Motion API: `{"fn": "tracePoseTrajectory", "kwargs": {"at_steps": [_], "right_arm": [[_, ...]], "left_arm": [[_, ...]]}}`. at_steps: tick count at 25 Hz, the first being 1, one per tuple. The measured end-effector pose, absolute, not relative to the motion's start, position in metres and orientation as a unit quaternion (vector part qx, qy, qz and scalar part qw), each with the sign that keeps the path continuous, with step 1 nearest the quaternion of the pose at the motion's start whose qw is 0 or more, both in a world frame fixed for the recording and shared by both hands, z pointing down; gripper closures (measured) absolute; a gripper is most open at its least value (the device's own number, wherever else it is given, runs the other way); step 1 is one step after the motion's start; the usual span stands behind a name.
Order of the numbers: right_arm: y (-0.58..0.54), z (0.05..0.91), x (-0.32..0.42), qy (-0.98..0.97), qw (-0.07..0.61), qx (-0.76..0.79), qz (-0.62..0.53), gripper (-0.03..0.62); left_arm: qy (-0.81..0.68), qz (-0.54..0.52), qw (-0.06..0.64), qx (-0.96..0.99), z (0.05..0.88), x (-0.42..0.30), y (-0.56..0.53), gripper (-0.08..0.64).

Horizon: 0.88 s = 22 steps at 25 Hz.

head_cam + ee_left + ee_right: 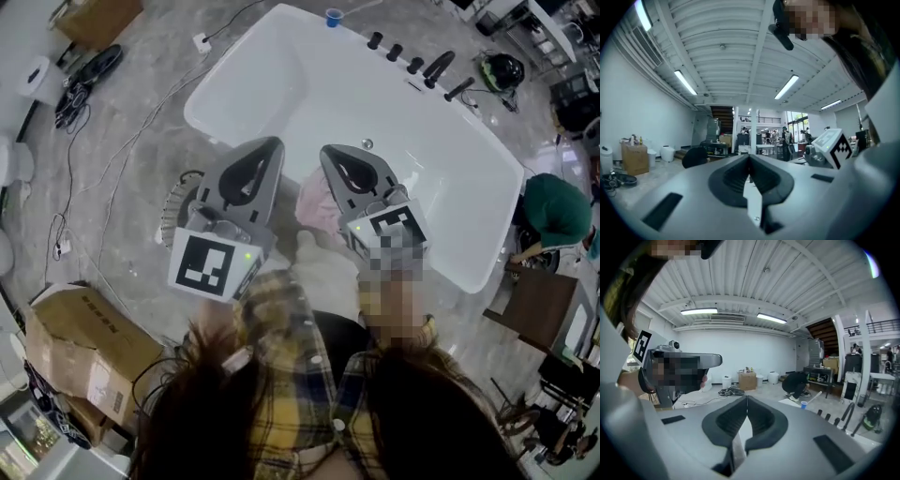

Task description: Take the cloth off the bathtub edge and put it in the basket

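Pink cloth (315, 208) sits on the tub (281, 94) edge between your left gripper (272, 143) and right gripper (327, 151), both squeezed together, empty; left one half-hides the basket (176, 208)

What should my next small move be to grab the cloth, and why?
Probably open the right gripper: its jaws are shut and empty, and the pink cloth lies on the bathtub edge, seemingly just below it.

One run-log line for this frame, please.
left gripper: shut, empty | right gripper: shut, empty | pink cloth: on bathtub edge, not held | basket: beside bathtub, partly hidden by left gripper
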State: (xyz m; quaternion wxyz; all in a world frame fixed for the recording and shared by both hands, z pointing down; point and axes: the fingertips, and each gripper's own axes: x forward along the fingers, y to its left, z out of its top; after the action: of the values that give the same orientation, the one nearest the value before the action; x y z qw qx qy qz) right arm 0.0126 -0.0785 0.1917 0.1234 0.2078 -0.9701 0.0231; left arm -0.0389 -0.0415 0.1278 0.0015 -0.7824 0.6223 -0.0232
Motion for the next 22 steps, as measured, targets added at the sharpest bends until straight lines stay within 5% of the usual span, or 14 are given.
{"fn": "tracePoseTrajectory", "kwargs": {"at_steps": [22], "right_arm": [[-0.136, 0.251, 0.107, -0.900, 0.129, 0.410, 0.077, 0.577]], "left_arm": [[0.457, -0.038, -0.071, -0.886, 0.221, 0.049, -0.117, 0.543]]}}
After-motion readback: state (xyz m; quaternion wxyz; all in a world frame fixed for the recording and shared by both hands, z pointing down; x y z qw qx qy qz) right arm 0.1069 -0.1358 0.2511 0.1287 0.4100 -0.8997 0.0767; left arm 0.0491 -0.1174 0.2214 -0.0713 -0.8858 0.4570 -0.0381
